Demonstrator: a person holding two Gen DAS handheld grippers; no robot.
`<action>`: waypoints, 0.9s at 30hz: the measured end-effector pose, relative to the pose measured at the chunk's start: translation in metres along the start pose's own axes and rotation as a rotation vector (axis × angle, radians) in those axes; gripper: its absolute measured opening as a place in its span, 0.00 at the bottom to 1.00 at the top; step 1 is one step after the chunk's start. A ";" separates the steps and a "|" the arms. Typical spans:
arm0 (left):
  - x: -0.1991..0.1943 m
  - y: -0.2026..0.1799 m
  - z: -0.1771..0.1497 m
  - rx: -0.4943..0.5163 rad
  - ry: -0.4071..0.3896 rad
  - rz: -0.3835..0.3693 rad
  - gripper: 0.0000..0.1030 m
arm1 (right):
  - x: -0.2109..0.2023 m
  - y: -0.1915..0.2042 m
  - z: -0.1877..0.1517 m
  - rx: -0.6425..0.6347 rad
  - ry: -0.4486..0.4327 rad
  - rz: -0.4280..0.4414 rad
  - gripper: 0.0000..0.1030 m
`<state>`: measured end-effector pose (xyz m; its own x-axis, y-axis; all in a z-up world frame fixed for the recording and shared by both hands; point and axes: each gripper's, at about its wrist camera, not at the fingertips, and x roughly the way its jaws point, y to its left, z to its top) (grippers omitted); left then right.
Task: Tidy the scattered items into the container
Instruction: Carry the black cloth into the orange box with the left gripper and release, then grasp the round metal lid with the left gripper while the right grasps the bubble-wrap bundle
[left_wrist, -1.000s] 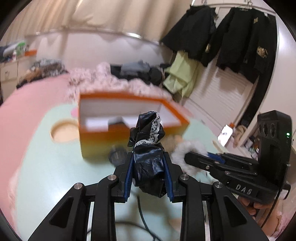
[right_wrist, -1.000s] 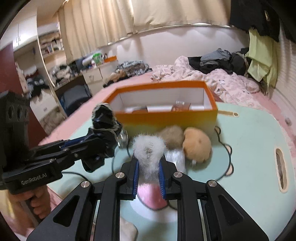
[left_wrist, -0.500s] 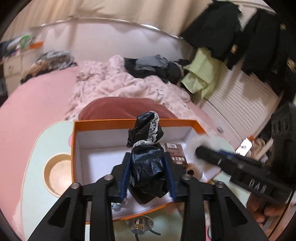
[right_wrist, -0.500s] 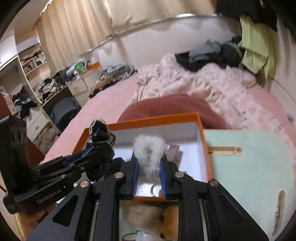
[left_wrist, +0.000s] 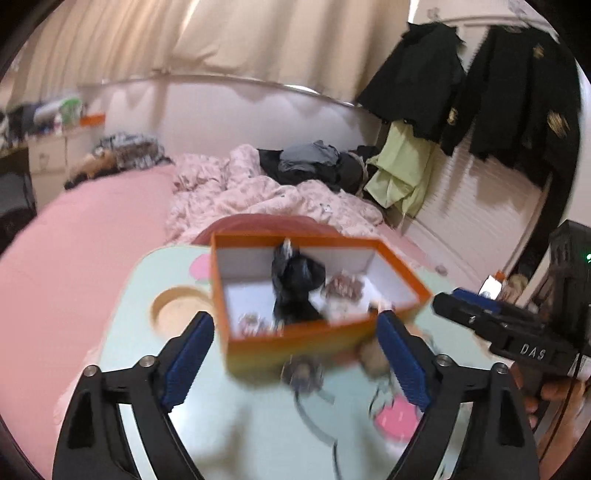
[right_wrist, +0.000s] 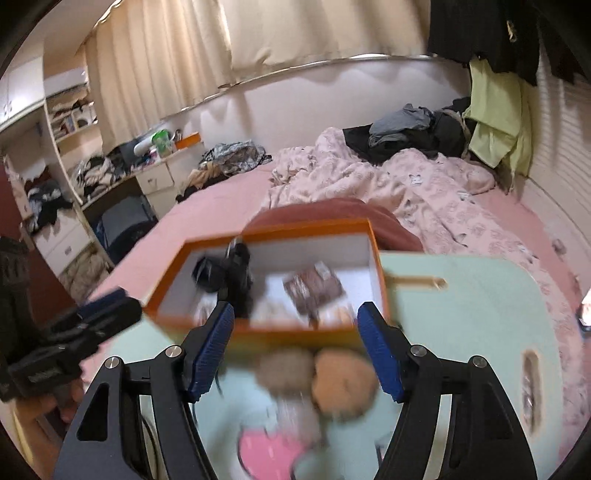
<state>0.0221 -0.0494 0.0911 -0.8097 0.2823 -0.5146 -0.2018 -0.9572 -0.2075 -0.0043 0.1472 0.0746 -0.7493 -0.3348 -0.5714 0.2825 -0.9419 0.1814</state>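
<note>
My left tool (left_wrist: 295, 354) and right tool (right_wrist: 295, 349) are spreading, empty, above the mint counter (right_wrist: 461, 314) on a pink bed (left_wrist: 85, 236).

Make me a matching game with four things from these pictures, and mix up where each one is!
Things:
1. black lacy bundle
2. two fuzzy brown balls
3. pink heart shape
4. yellow-green cloth

Places:
A. hanging by the wall past the bed
B. inside the orange box
C. on the green table, nearest the camera
D. on the table, just in front of the box

Pairs: 1-B, 2-D, 3-C, 4-A
</note>
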 end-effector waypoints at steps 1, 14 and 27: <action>-0.004 -0.002 -0.010 0.013 0.010 0.011 0.87 | -0.004 0.001 -0.012 -0.011 -0.001 -0.016 0.68; 0.038 -0.014 -0.075 0.048 0.178 0.166 0.96 | 0.022 0.020 -0.072 -0.057 0.191 -0.167 0.68; 0.042 -0.019 -0.084 0.100 0.178 0.200 0.96 | 0.025 0.014 -0.078 -0.065 0.217 -0.183 0.69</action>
<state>0.0382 -0.0142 0.0033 -0.7314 0.0854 -0.6765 -0.1083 -0.9941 -0.0084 0.0282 0.1274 0.0008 -0.6476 -0.1398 -0.7490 0.1977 -0.9802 0.0121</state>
